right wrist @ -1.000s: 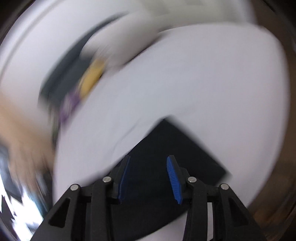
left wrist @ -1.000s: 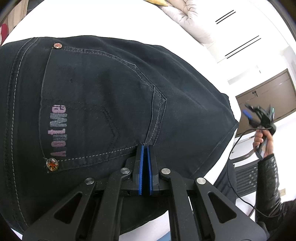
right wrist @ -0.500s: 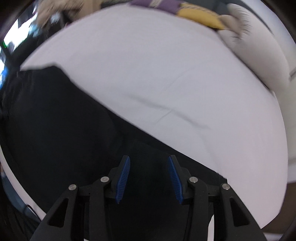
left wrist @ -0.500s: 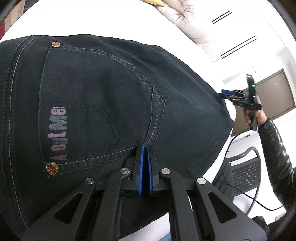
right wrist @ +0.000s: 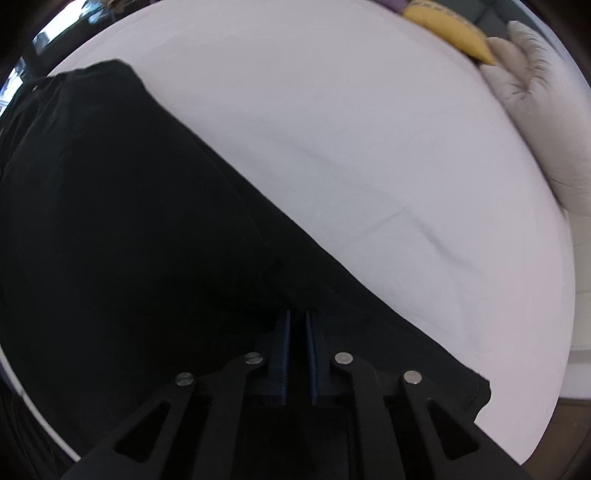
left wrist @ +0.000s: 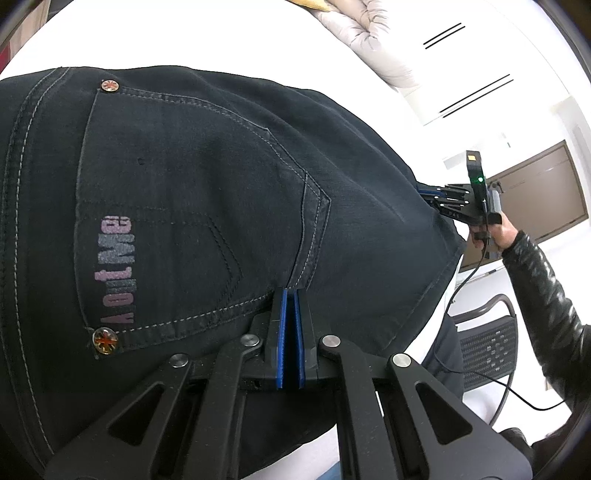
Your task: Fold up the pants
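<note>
**Both grippers now pinch the dark pants on the white bed**

The left gripper (left wrist: 290, 295) has its blue pads pressed together on a fold of the pants (left wrist: 221, 184), at the lower corner of the back pocket (left wrist: 159, 221); this grip is the same as half a second ago and a second ago. The right gripper (right wrist: 297, 317) has changed most: its pads stood wide apart over the fabric in both earlier right wrist views, and now they are drawn nearly together with dark cloth bunched between them, a narrow slot remaining.

Out from the left jaws, the pocket runs toward 10 o'clock, with pink lettering (left wrist: 116, 269) along its edge at 9 o'clock and a metal rivet (left wrist: 105, 339) just below it; a second rivet (left wrist: 110, 85) sits at 11 o'clock. In the left wrist view the right gripper (left wrist: 430, 194) appears at 3 o'clock, its tips touching the far edge of the pants, held by a hand (left wrist: 498, 232) in a black sleeve. A second ago it hung lower and clear of the cloth.

Out from the right jaws, the pants (right wrist: 129, 221) spread toward 9 and 10 o'clock across the white bed (right wrist: 369, 147), the fabric edge running diagonally from 11 to 4 o'clock. A pale padded pillow (right wrist: 546, 110) and a yellow item (right wrist: 447, 26) lie at 1 o'clock.
</note>
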`<state>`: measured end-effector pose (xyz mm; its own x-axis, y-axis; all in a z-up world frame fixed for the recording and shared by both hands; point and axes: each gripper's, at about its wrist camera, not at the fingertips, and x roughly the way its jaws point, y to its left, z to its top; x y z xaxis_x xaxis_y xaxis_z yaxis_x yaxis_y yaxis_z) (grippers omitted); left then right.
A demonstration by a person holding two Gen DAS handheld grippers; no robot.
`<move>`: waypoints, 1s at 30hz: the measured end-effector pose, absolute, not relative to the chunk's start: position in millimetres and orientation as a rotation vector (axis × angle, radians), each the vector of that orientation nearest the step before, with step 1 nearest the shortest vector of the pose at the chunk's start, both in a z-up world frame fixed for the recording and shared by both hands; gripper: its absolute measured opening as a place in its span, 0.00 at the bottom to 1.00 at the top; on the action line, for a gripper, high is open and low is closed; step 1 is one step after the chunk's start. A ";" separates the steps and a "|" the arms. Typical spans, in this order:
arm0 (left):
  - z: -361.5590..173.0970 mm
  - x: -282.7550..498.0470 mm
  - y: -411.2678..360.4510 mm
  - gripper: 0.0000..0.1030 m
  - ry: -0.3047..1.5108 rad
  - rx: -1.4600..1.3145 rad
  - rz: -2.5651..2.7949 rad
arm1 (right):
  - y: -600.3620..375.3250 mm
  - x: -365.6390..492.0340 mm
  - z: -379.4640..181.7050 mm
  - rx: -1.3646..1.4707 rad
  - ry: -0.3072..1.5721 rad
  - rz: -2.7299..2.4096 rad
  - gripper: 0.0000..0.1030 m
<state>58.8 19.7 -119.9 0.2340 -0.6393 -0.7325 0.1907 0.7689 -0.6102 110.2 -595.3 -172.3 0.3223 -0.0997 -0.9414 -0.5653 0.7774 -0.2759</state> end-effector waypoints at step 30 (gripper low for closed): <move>-121.4 53.3 13.7 0.04 1.207 -0.444 -0.588 | -629.8 101.2 -160.7 -0.453 1.207 0.005 0.51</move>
